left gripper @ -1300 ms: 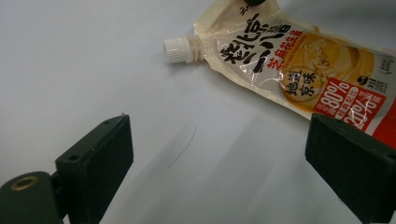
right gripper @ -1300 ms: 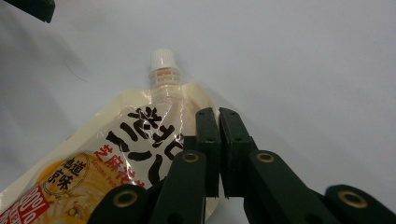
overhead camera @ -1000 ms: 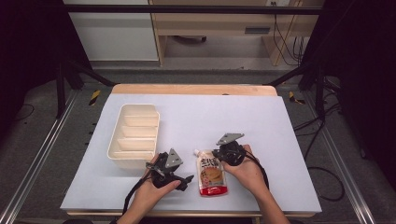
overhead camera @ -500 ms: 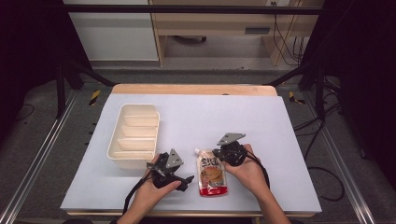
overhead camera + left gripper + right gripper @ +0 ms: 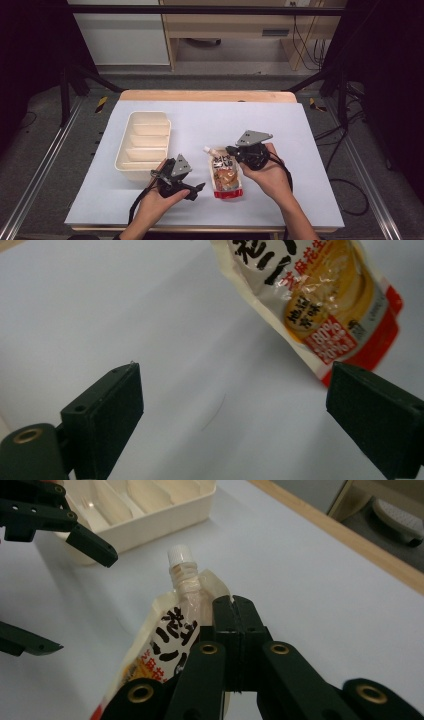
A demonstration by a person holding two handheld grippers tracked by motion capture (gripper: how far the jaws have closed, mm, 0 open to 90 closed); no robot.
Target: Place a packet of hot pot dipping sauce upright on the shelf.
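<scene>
Foil-and-plastic sauce pouch [image 5: 226, 175] is tilting up at its spout end, lifted since a second ago by the right gripper [image 5: 235, 151], clamped on its top edge at the table's six o'clock; the left gripper [image 5: 192, 189] is waiting open at nine o'clock, suggesting transfer toward the cream tray [image 5: 142, 142].

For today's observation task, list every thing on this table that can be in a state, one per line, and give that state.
Spouted pouch: cap on, top corner pinched, spout end raised off the table.
Right gripper: shut on the spouted pouch beside its spout.
Left gripper: open, nothing between its jaws.
Divided tray: upright on the table, visible compartments empty.
</scene>
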